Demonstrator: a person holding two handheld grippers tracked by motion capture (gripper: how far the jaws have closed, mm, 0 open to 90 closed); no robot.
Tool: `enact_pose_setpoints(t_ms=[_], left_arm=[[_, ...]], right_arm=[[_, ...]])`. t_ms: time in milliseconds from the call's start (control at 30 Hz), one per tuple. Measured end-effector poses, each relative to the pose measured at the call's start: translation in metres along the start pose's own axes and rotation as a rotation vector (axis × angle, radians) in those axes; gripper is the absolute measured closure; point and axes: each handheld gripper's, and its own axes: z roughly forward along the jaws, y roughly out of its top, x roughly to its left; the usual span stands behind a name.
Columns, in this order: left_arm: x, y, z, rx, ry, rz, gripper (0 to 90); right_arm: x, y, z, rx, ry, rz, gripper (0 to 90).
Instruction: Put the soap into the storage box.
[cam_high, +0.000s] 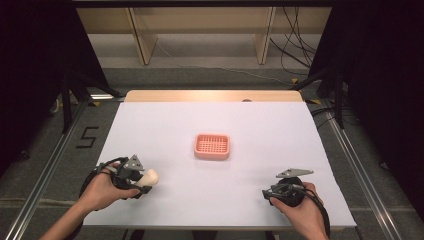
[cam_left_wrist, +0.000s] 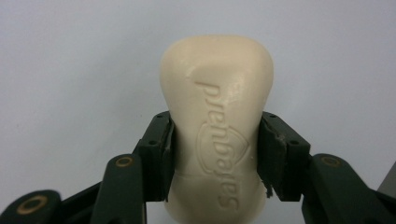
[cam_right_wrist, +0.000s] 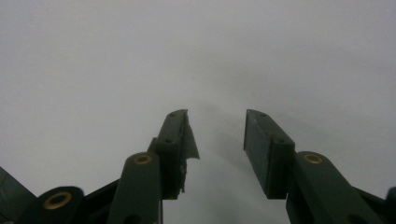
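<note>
Cream soap bar (cam_left_wrist: 217, 126) clamped in the left gripper (cam_high: 145, 181)

The bar is pale cream, rounded and waisted, with a raised brand word and oval emblem running along its upper face. It lies lengthwise between the two black jaws, pinched at its narrow middle, its broad rounded end jutting beyond the fingertips over the white table sheet (cam_high: 225, 195).

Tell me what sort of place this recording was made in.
Probably a lab recording booth: a table under a white sheet, black curtains at both sides, metal floor rails and loose cables behind.
</note>
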Motion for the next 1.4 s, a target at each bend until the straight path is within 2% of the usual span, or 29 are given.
enact_pose_setpoints(t_ms=[67,133,167,200,233,267,300,467,533,600,633,667,700,733,833,867,900,967,1000,1033,1067,1100,1200,1233,1333,1400], left_arm=[[0.000,0.002,0.001,0.004,0.001,-0.008,49.5],[-0.001,0.006,0.001,-0.005,0.001,0.010,49.6],[-0.001,0.008,0.002,0.000,-0.004,0.005,49.5],[-0.001,0.010,0.001,0.005,-0.008,0.030,49.5],[-0.002,0.014,0.003,-0.002,-0.003,0.019,49.5],[-0.002,0.017,0.003,0.003,0.000,0.036,49.5],[-0.002,0.018,0.004,-0.013,0.008,0.037,49.5],[-0.004,0.027,0.006,-0.009,0.011,0.054,49.5],[-0.005,0.034,0.007,-0.016,0.014,0.085,49.5],[-0.006,0.036,0.008,-0.028,0.013,0.085,49.5],[-0.005,0.039,0.008,-0.022,0.011,0.102,49.5],[-0.006,0.040,0.009,-0.034,0.016,0.092,49.6],[-0.005,0.043,0.009,-0.016,0.006,0.111,49.5],[-0.006,0.047,0.011,-0.027,0.012,0.105,49.5],[-0.007,0.053,0.012,-0.028,0.007,0.132,49.5],[-0.007,0.053,0.012,-0.028,0.007,0.132,49.5],[-0.008,0.057,0.015,-0.042,0.012,0.130,49.5],[-0.008,0.062,0.016,-0.045,0.008,0.141,49.5],[-0.008,0.062,0.016,-0.045,0.008,0.141,49.5],[-0.008,0.067,0.017,-0.045,0.009,0.168,49.5],[-0.008,0.067,0.017,-0.045,0.009,0.168,49.5],[-0.008,0.072,0.018,-0.037,0.004,0.186,49.5],[-0.008,0.077,0.022,-0.052,0.006,0.178,49.5],[-0.008,0.079,0.022,-0.050,0.004,0.197,49.5],[-0.008,0.082,0.024,-0.047,-0.003,0.187,49.5],[-0.009,0.085,0.025,-0.060,0.006,0.203,49.5]], right_arm=[[0.001,0.000,0.000,0.001,0.000,0.004,60.0],[0.001,0.000,0.001,0.004,0.009,0.010,59.9],[0.003,0.000,0.000,0.006,0.003,0.031,59.9],[0.000,0.000,0.001,-0.005,-0.002,-0.002,59.9],[0.000,0.000,0.000,-0.007,0.000,-0.002,59.9],[0.000,0.000,0.000,-0.009,-0.001,-0.001,59.9],[0.000,0.000,0.000,-0.009,-0.001,0.001,59.8],[0.000,0.000,0.000,-0.008,0.003,-0.002,59.8],[0.000,0.000,0.001,-0.010,-0.001,-0.004,59.7],[0.000,0.000,0.001,-0.010,-0.002,-0.005,59.7],[0.000,0.000,0.001,-0.010,-0.001,-0.003,59.8],[0.000,0.000,0.001,-0.010,-0.001,0.000,59.7],[0.000,-0.001,0.001,-0.014,0.002,0.002,59.7],[0.000,-0.001,0.001,-0.014,0.000,0.003,59.7],[0.000,-0.001,0.000,-0.012,-0.003,0.007,59.7],[0.001,-0.001,0.000,-0.030,-0.015,0.005,59.7],[0.002,-0.002,0.001,-0.041,-0.054,0.006,59.8],[0.002,-0.002,0.001,-0.051,-0.049,0.009,59.7],[0.001,-0.001,-0.003,-0.019,-0.062,-0.006,59.7],[0.000,-0.001,-0.003,-0.024,-0.067,-0.021,59.7],[0.000,-0.001,-0.003,-0.024,-0.067,-0.021,59.7],[-0.002,-0.002,-0.002,-0.053,-0.066,-0.043,59.6],[-0.001,-0.003,-0.003,-0.034,-0.067,-0.023,59.5],[0.000,-0.003,-0.004,-0.028,-0.064,-0.013,59.5],[0.000,-0.004,-0.004,-0.036,-0.068,-0.014,59.4],[-0.001,-0.005,-0.005,-0.046,-0.069,-0.022,58.7]])
